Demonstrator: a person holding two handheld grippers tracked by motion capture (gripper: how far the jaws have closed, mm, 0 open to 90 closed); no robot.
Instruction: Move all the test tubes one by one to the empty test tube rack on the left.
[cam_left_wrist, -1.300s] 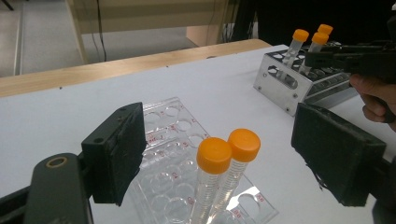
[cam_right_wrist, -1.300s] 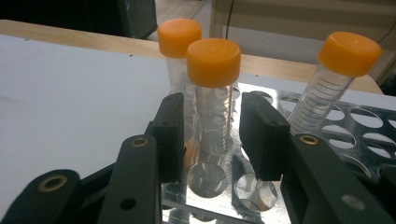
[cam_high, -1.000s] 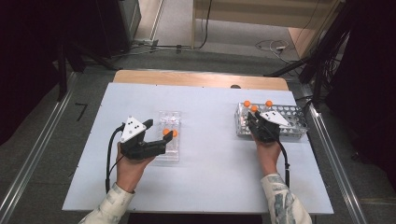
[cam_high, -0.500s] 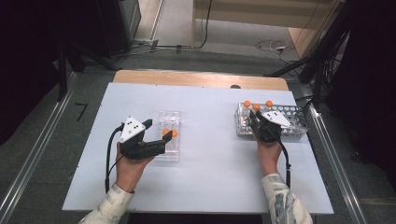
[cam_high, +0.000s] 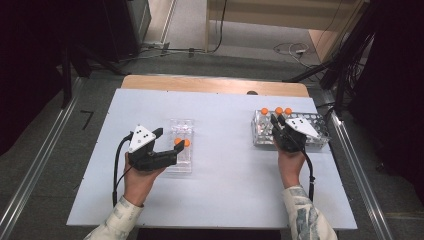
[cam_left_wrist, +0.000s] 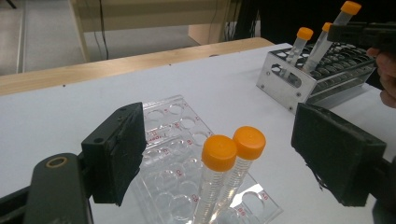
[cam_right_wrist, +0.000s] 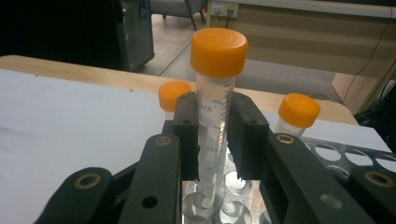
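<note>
The right gripper (cam_right_wrist: 212, 140) is clamped on a clear plastic tube (cam_right_wrist: 215, 121) with a ribbed orange cap, standing upright in the perforated metal rack (cam_high: 320, 131). The left gripper (cam_left_wrist: 219, 158) gapes wide around two capped tubes (cam_left_wrist: 229, 163) in the see-through rack (cam_left_wrist: 173, 135), pads not touching.

A person's two forearms wear pale sleeves with a faint grey-blue pattern. Each hand carries a black hand-held gripper: the left hand-held gripper (cam_high: 170, 145) and the right hand-held gripper (cam_high: 276, 121). Both are topped by a grey three-cornered plate with small dark dots. A black cable loops back from each toward the sleeve. Up close, the jaws are flat black blocks on black link arms, joined by brass-ringed pivots and small screws.
</note>
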